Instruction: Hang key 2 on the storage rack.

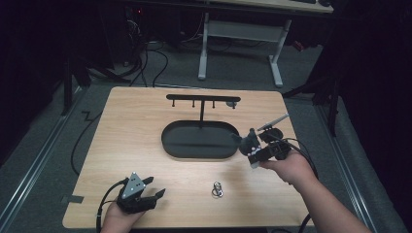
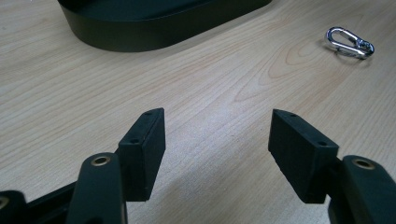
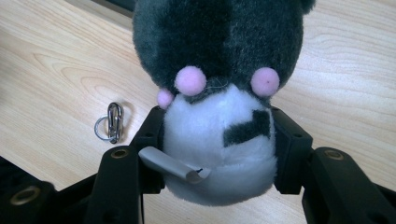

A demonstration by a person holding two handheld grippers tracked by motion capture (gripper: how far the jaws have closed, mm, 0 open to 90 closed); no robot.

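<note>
At the bottom left of the high view the left hand-held gripper rests on the bench, jaws apart and empty; right of centre the right hand-held gripper clamps a plush toy beside the black tray; a carabiner lies lower centre.
</note>
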